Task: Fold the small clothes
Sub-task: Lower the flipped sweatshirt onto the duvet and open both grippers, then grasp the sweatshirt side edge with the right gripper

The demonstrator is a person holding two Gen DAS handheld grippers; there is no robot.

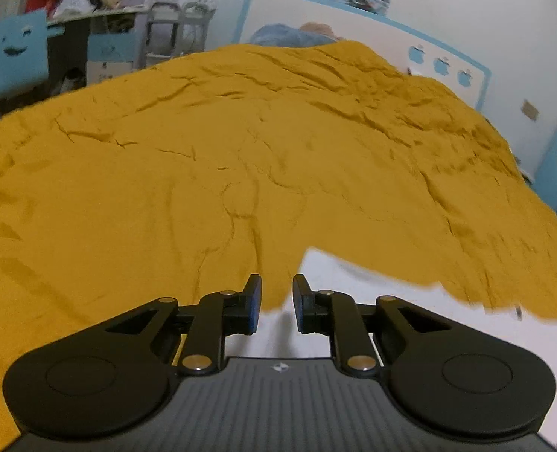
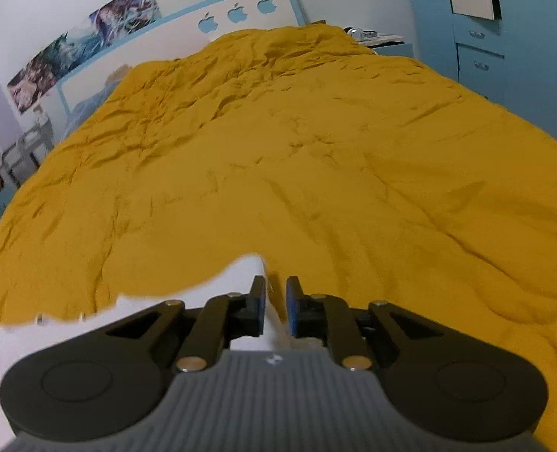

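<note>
Each view sits just behind its own gripper and looks forward and steeply down along the fingers, close above the near end of a bed under a mustard bedspread (image 1: 210, 158). The left wrist view faces up the bed with the white garment (image 1: 353, 320) low on its right and a desk corner far left; the right wrist view has the same garment (image 2: 218, 293) low on its left and blue cupboards (image 2: 504, 49) far right. Both share the bedspread (image 2: 316, 158), the garment, the headboard (image 2: 188, 34) and the wall posters.
</note>
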